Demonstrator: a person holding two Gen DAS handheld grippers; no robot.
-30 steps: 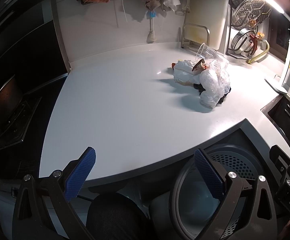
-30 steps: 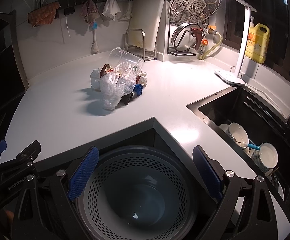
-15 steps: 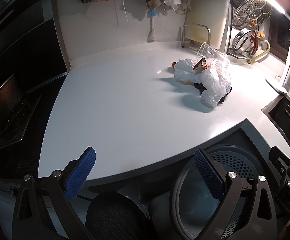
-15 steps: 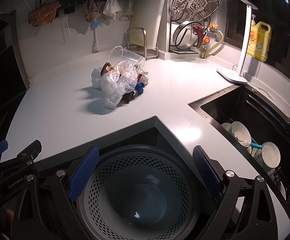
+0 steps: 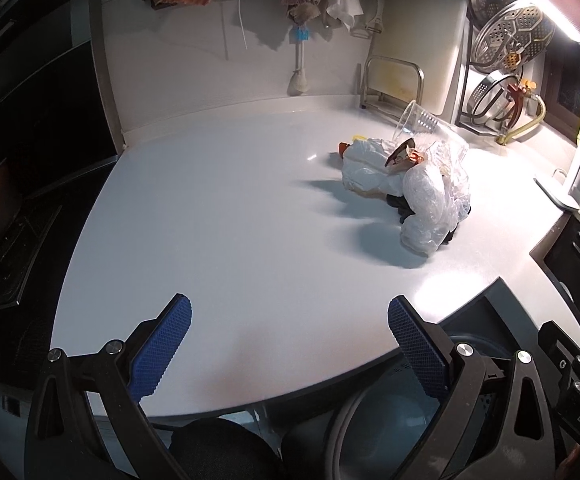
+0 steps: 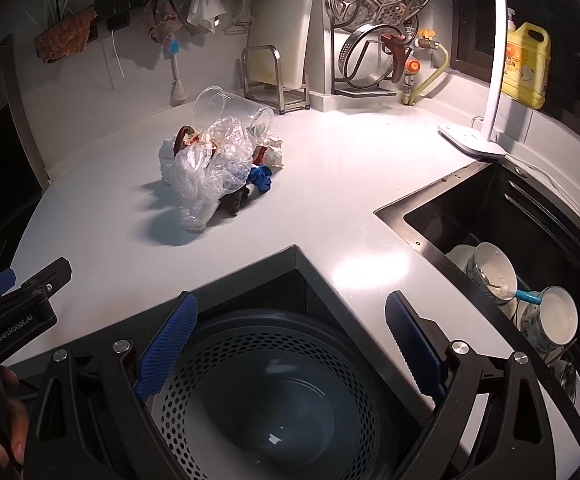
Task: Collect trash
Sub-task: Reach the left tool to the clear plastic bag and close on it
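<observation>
A heap of trash [image 5: 418, 188] lies on the white counter: crumpled clear and white plastic bags, a clear plastic cup [image 5: 418, 122] tipped on its side, brown scraps and dark bits. It also shows in the right wrist view [image 6: 214, 164], with a blue scrap [image 6: 261, 176] and a crumpled paper ball [image 6: 272, 150]. My left gripper [image 5: 288, 344] is open and empty over the counter's near edge, well short of the heap. My right gripper [image 6: 290, 340] is open and empty above a perforated grey bin [image 6: 274, 408], whose rim also shows in the left wrist view [image 5: 350, 432].
A dark sink [image 6: 530, 264] with bowls and cups lies at the right. A white desk lamp [image 6: 486, 120], a yellow detergent bottle [image 6: 528, 66], a rack with steel steamer trays [image 6: 378, 20] and a cutting board stand [image 6: 274, 80] line the back. A black stove [image 5: 6, 232] is at the left.
Both grippers have moved forward and a little up towards the counter; the trash heap appears closer. Both stay open and empty.
</observation>
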